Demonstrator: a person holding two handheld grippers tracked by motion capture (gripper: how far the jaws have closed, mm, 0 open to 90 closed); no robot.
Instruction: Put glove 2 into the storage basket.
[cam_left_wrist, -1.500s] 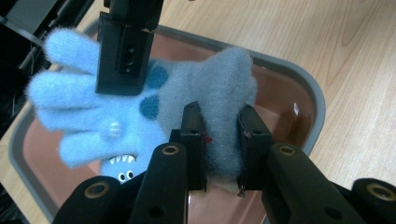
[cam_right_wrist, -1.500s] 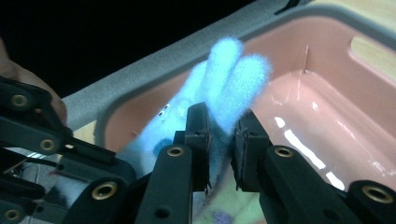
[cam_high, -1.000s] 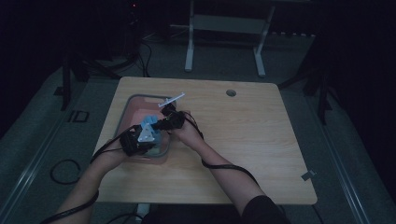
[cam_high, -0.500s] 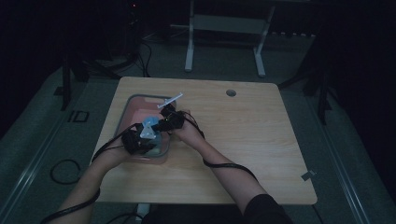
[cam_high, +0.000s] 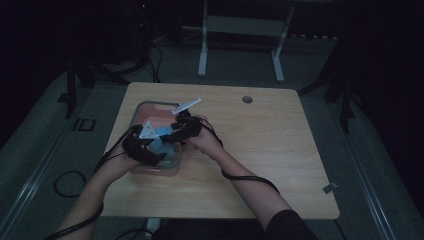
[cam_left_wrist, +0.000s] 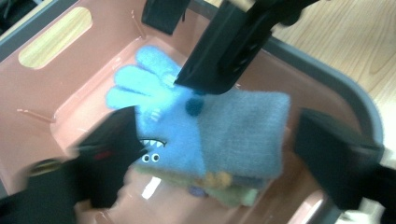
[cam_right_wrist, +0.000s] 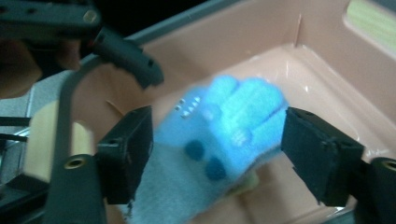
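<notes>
High view first, from the left: the person's left hand holds the left gripper (cam_high: 142, 145) low over the near-left part of a pink bin (cam_high: 167, 167) that stands on the left side of a wooden table (cam_high: 270, 150). Next to it, toward the middle, the right gripper (cam_high: 182, 129) reaches into the same bin from the far-right side, so the two tools almost meet above a blue glove (cam_high: 160, 136).

Left gripper view: the glove (cam_left_wrist: 205, 126) lies flat inside the bin (cam_left_wrist: 65, 84) on top of other small knitted pieces, with its fingers toward the far wall. The left claw is spread wide, one jaw at each side of the glove and neither one pressing it. The other gripper (cam_left_wrist: 233, 42) comes down from above, near the glove's fingers.

Right gripper view: the right claw (cam_right_wrist: 217, 154) is also spread, and the glove (cam_right_wrist: 224, 135) sits between its two jaws without being squeezed.

I judge that the step in hand is the grasp of the glove. The next move calls for one claw to close on the soft cloth, taking only the top glove, and then to lift it straight up, free of the bin's walls.

Both forearms come from the near edge and bend inward, wrists lowered toward the bin.
</notes>
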